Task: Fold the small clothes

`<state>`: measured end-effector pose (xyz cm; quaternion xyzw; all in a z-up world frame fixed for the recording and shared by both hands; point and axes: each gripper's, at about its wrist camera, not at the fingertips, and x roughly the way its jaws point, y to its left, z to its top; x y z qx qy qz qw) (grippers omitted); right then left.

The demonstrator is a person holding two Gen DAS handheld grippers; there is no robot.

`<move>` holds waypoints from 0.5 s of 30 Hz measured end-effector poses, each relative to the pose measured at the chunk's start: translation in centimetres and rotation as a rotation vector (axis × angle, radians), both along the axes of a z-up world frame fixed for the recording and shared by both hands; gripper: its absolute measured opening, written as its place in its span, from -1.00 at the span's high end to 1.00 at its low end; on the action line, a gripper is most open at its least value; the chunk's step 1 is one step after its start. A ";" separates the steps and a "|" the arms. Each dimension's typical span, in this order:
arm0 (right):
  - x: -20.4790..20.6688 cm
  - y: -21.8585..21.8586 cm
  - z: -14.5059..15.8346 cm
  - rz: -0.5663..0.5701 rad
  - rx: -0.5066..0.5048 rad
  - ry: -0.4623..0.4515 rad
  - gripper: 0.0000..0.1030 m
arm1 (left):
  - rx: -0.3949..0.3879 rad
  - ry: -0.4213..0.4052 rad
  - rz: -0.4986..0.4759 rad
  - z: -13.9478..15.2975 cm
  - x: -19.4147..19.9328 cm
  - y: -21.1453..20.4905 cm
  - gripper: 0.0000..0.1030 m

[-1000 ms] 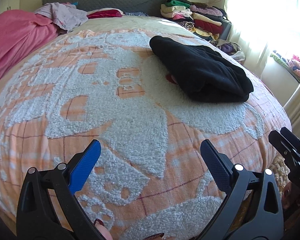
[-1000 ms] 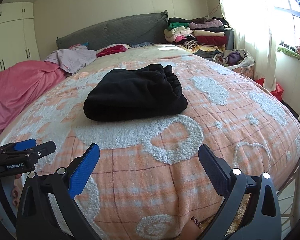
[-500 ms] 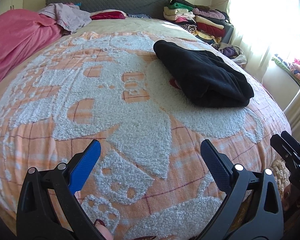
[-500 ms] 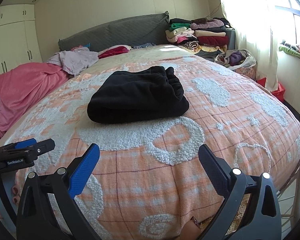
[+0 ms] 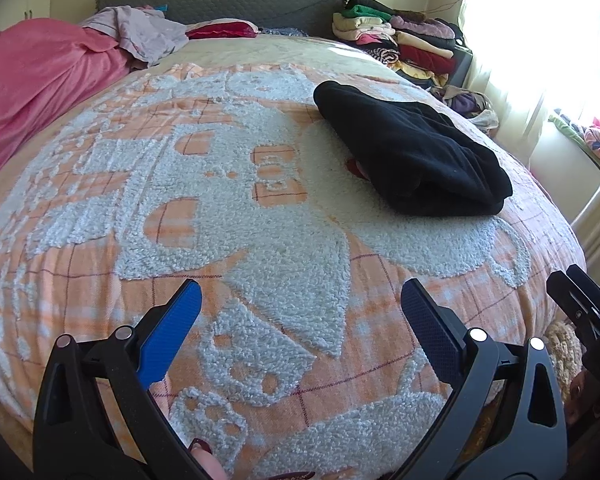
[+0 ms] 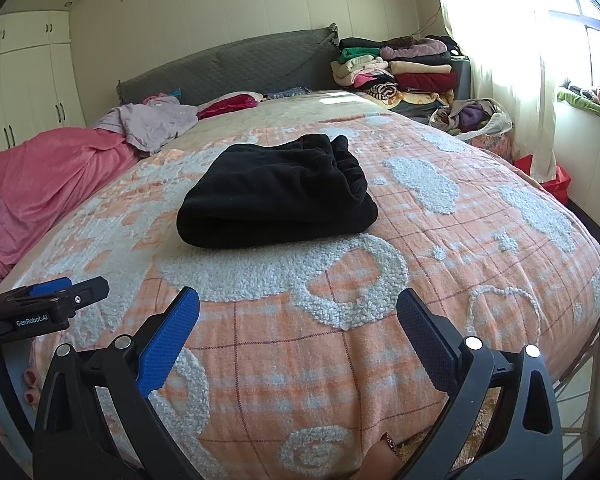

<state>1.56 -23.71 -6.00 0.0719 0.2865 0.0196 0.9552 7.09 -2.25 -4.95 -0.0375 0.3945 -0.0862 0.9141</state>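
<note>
A folded black fleece garment (image 6: pixel 276 192) lies on the orange-and-white plaid bedspread (image 6: pixel 340 360), toward the middle of the bed and a little to the right in the left wrist view (image 5: pixel 412 152); its rounded fold faces the near edge and its gathered edges point to the far right. Both grippers hang over the near edge of the bed, well apart from the garment. The left gripper (image 5: pixel 300 336) has its blue-padded fingers (image 5: pixel 168 336) spread wide with nothing between them, only bedspread (image 5: pixel 220 208) below. The right gripper (image 6: pixel 298 336) is likewise spread wide and empty. In the right wrist view the left gripper shows at the left edge (image 6: pixel 48 308), seen from the side, and in the left wrist view the right gripper's black tips reach in at the right edge (image 5: pixel 580 300). At the far left of the bed a pink blanket (image 6: pixel 48 176) lies bunched, with a pale lilac garment (image 6: pixel 152 120) heaped beside it and a dark red piece (image 6: pixel 228 104) near the grey padded headboard (image 6: pixel 236 68). A stack of folded clothes (image 6: pixel 400 68) stands at the far right by the curtained window (image 6: pixel 500 40). Below the stack sits what looks like a bag of more clothes (image 6: pixel 472 116), though it is too small to be sure. White wardrobe doors (image 6: pixel 24 80) fill the far left wall.
</note>
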 end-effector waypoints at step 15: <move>-0.1 -0.1 0.1 -0.002 0.001 -0.002 -0.91 | 0.019 -0.004 0.005 0.1 -0.1 0.0 -0.81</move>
